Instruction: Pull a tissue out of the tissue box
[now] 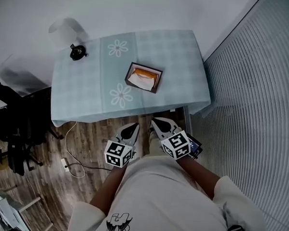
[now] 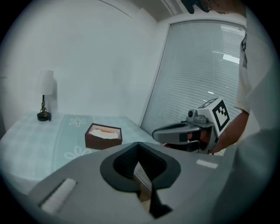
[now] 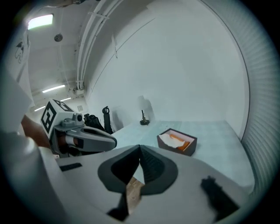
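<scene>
**Both grippers closed and empty, tissue box well ahead on the table**

Only the head view took in both tools at once. The left gripper (image 1: pixel 129 131) and the right gripper (image 1: pixel 162 124) were held side by side above the wooden floor (image 1: pixel 92 139), just short of the table's (image 1: pixel 83 92) near edge. That view alone also showed a white cable (image 1: pixel 73 168) trailing on the boards.

The left gripper view showed what the head view could not: its jaws were pressed together to a point with nothing between them, and only floor showed below the tips. The same was true in the right gripper view, with the jaws fully together and empty. Each gripper view also caught the other gripper alongside, with its marker cube. The window blinds (image 2: pixel 197 74) filled the background only in the left gripper view. The ceiling lights (image 3: pixel 40 20) appeared only in the right gripper view.

The tissue box (image 1: pixel 143 77) sat well ahead of both pairs of jaws. It lay forward and left of the left jaws' tips, and forward and right of the right jaws' tips. It was a dark brown, open-topped rectangle, set askew on the pale checked cloth between two white flower prints. Crumpled white tissue (image 1: pixel 138 80) filled it, with an orange strip (image 1: pixel 147 74) along its far side. Farther beyond the jaws stood a small black lamp (image 1: pixel 77 52).
</scene>
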Action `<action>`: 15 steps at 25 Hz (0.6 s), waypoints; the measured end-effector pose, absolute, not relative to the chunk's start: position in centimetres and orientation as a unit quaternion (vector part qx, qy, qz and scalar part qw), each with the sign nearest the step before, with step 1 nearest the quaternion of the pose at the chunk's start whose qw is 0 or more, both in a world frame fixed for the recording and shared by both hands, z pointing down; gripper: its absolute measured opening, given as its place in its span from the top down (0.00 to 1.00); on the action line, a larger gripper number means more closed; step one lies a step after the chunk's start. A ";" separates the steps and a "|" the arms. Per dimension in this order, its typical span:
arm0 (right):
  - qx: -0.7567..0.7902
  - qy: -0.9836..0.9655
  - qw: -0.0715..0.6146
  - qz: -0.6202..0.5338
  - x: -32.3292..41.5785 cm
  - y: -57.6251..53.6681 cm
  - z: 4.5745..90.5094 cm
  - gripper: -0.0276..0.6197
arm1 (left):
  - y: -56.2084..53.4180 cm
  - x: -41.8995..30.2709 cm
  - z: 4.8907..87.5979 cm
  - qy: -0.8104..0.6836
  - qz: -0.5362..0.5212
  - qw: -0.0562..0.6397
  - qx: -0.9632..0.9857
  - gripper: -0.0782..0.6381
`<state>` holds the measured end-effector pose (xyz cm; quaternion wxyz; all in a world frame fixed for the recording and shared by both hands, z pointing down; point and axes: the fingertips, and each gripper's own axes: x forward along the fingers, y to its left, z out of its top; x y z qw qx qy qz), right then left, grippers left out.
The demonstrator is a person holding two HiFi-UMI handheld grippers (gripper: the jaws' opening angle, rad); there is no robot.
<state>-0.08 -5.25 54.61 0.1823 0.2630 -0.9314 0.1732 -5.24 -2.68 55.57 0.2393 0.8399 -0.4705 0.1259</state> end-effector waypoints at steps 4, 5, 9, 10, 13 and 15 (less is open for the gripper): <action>0.239 -0.938 0.199 0.153 0.0 -12.0 54.3 0.94 | -9.3 -5.6 54.8 -0.480 0.121 0.240 0.835 0.88; 0.236 -0.938 0.204 0.151 0.0 -13.2 54.4 0.94 | -10.3 -5.8 54.7 -0.483 0.119 0.243 0.833 0.88; 0.231 -0.935 0.214 0.165 -0.3 -15.8 54.8 0.94 | -12.8 -6.7 55.2 -0.484 0.119 0.266 0.825 0.88; 0.234 -0.934 0.213 0.169 -0.5 -16.3 54.9 0.94 | -13.3 -7.0 55.3 -0.483 0.119 0.270 0.824 0.88; 0.244 -0.930 0.212 0.176 -1.2 -17.7 55.2 0.94 | -15.0 -8.1 55.5 -0.476 0.121 0.275 0.827 0.88; 0.255 -0.926 0.215 0.179 -1.9 -18.6 55.5 0.94 | -16.1 -8.9 56.0 -0.469 0.125 0.280 0.828 0.88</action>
